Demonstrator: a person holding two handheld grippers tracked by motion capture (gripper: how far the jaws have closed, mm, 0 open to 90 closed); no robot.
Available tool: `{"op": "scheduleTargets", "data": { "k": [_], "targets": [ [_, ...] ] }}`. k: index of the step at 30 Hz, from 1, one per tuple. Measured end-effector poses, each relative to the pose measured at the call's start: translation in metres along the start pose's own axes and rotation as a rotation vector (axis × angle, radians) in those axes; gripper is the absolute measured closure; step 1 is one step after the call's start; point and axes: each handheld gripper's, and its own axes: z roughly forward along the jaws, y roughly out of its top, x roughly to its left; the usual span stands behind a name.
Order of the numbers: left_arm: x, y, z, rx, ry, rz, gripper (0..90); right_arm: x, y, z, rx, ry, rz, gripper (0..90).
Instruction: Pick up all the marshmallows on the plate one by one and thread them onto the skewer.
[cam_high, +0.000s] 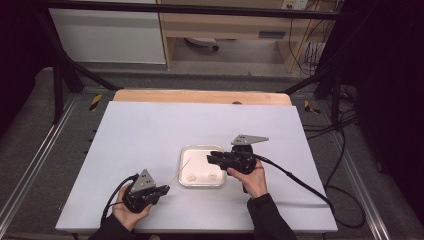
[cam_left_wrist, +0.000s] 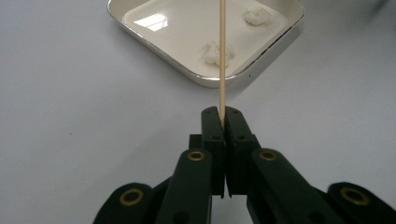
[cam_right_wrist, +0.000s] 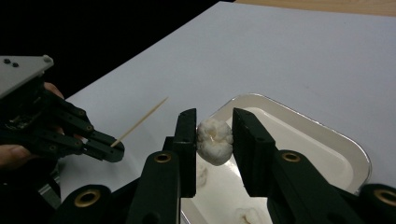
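right gripper (cam_right_wrist: 214, 140): jaws clamped on a white lump (cam_right_wrist: 215, 141), pads pressing it from both sides, held above the white tray (cam_right_wrist: 343, 144). left gripper (cam_left_wrist: 222, 122): jaws closed tight on a thin wooden skewer (cam_left_wrist: 222, 56), which runs straight out from the pads over the tray's near rim. in the right gripper view the skewer's point sits free in the air, apart from the lump. tray: square, rounded corners, glossy, resting on a white table sheet (cam_high: 150, 135); two more white lumps (cam_left_wrist: 212, 51) lie inside it near one edge. high view: the tray lies between the two hands. no brand, label or legible writing on any item.
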Motion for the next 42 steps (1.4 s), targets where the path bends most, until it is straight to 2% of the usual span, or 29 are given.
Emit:
{"op": "scheduleTargets", "data": {
  "k": [7, 14, 18, 26, 28, 34, 42],
  "targets": [
    [-0.002, 0.001, 0.0, -0.014, -0.001, 0.008, 88.3, 0.001, 0.005, -0.002, -0.034, 0.031, 0.031, 72.3],
    [-0.005, 0.003, 0.0, -0.028, -0.006, 0.019, 88.3, 0.006, 0.012, -0.001, -0.044, 0.048, 0.014, 72.3],
    [-0.006, 0.003, 0.0, -0.036, -0.007, 0.022, 88.3, 0.007, 0.016, 0.001, -0.058, 0.078, 0.031, 72.4],
    [-0.008, 0.005, 0.001, -0.044, -0.009, 0.031, 88.3, 0.006, 0.015, 0.006, -0.052, 0.1, 0.047, 72.6],
    [-0.01, 0.006, 0.002, -0.048, -0.011, 0.036, 88.3, 0.006, 0.014, 0.008, -0.053, 0.12, 0.058, 72.5],
    [-0.013, 0.007, 0.004, -0.048, -0.019, 0.055, 88.3, 0.007, 0.012, 0.01, -0.043, 0.138, 0.061, 72.6],
    [-0.014, 0.007, 0.004, -0.054, -0.021, 0.059, 88.3, 0.007, 0.011, 0.011, -0.04, 0.173, 0.073, 72.8]
  ]
}}
